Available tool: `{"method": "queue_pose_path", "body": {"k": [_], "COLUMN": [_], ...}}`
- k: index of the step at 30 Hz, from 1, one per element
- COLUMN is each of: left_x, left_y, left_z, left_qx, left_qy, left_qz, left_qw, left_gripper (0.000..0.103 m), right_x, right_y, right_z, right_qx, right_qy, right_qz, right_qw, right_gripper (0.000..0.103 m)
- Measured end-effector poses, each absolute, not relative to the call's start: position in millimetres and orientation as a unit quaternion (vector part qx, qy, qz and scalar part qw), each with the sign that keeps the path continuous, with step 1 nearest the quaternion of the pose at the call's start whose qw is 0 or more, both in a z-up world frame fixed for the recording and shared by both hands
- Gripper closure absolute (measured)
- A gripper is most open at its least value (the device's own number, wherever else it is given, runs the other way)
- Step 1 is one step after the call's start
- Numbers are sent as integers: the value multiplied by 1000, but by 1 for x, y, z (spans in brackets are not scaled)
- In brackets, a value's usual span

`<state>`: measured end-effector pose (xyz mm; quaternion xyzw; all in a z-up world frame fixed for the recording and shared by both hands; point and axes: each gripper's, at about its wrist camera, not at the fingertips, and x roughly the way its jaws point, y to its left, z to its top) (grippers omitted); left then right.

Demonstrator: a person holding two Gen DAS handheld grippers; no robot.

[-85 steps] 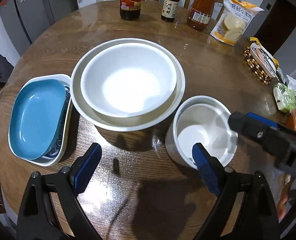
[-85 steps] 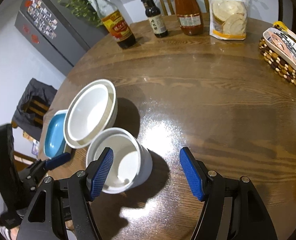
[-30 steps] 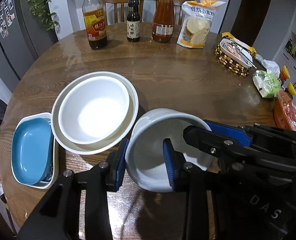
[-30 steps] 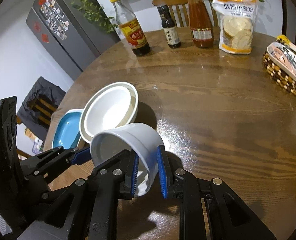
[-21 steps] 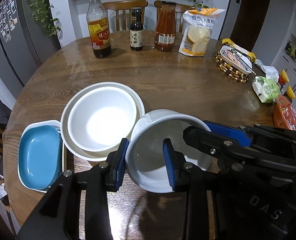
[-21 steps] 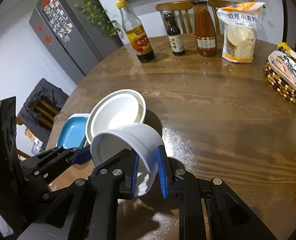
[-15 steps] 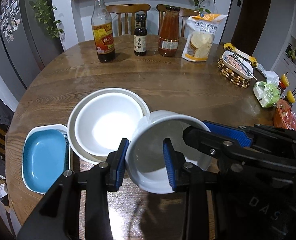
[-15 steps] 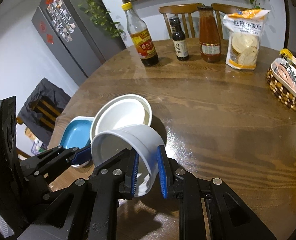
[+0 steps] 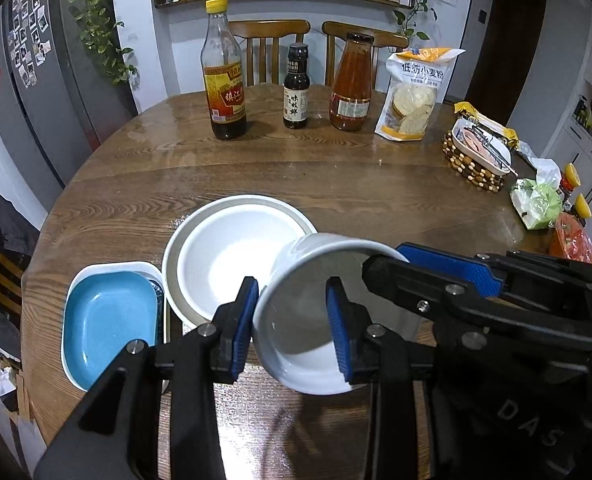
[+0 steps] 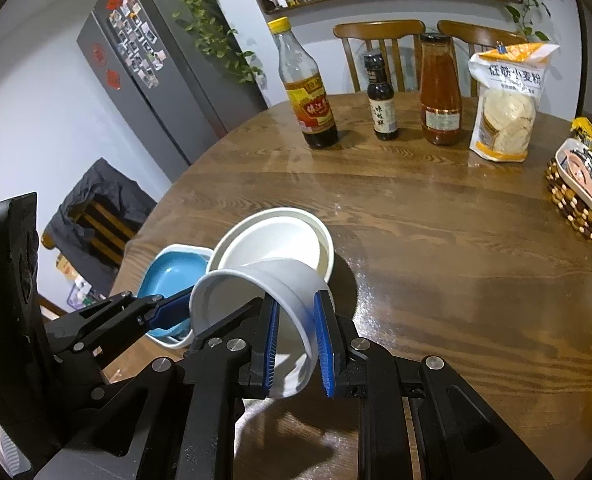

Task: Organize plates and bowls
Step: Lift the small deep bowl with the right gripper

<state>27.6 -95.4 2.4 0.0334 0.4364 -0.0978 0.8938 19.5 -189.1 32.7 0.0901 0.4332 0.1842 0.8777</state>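
A deep white bowl (image 9: 307,344) is held in the air above the round wooden table (image 9: 355,188), tilted. My left gripper (image 9: 292,320) is shut on its near-left rim. My right gripper (image 10: 297,344) is shut on its right wall; the bowl also shows in the right wrist view (image 10: 256,280). Below and behind it a wide white bowl (image 9: 224,252) sits nested in a larger white plate (image 9: 299,216). Left of that a blue dish (image 9: 108,320) lies in a white rectangular dish (image 9: 96,270).
At the table's far side stand a vinegar bottle (image 9: 224,76), a small dark sauce bottle (image 9: 296,88), a red sauce bottle (image 9: 351,84) and a flour bag (image 9: 415,96). A beaded basket (image 9: 475,156) and food packets (image 9: 535,200) sit at the right edge. Chairs stand behind.
Both grippers closed on the deep white bowl and lifted it off the table. Over the last second it has risen higher and tilted more.
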Motion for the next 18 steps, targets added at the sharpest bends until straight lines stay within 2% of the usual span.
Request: {"method": "queue_pose_path", "body": {"k": [18], "left_x": [38], "left_y": [-82], "left_z": [2], "left_qx": [25], "left_qy": [441], "left_qz": [-91], "left_qw": [893], "left_gripper": [70], "right_x": [36], "right_y": [-172], "right_z": [32], "right_qx": [86], "right_qy": [434], "right_qz": [207], "right_qw": [872], "right_gripper": [81]}}
